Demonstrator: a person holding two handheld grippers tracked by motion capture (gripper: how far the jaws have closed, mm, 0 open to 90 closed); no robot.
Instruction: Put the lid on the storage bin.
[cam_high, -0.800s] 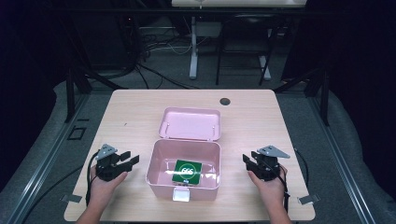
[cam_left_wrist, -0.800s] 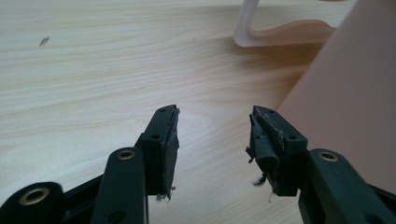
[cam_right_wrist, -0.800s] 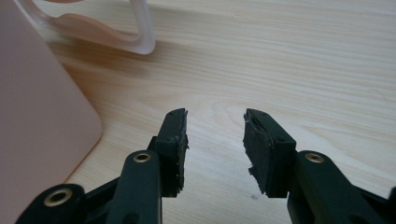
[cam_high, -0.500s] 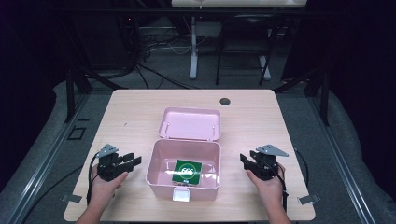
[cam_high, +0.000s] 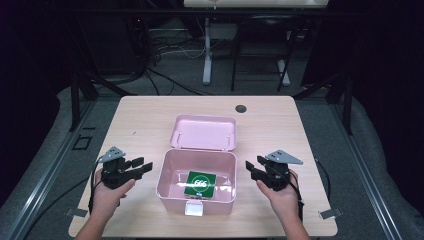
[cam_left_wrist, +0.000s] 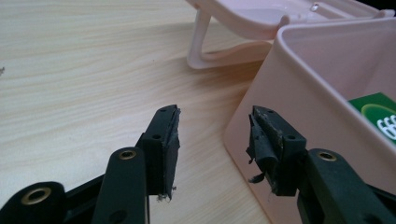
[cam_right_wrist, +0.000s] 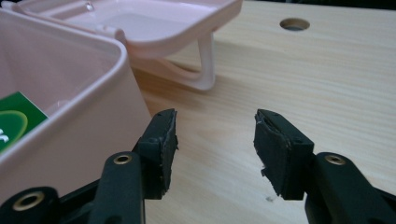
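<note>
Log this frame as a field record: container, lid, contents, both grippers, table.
container: pink plastic box, open, near the table's front edge
lid: pink lid, hinged back, lying behind the box
contents: green packet with white print, lying flat on the box floor
left gripper: open, empty, left of the box
right gripper: open, empty, right of the box
table: light wood table, round cable hole at the far edge

The bench (cam_high: 150, 120) is pale wood-grain, matt and smooth. The pink box (cam_high: 170, 185) and its lid (cam_high: 205, 132) look like glossy moulded plastic. The green card (cam_high: 200, 183) inside has a printed sheen. Both claws' pads (cam_left_wrist: 170, 140) are matt black rubber, frayed and rough at the edges.
</note>
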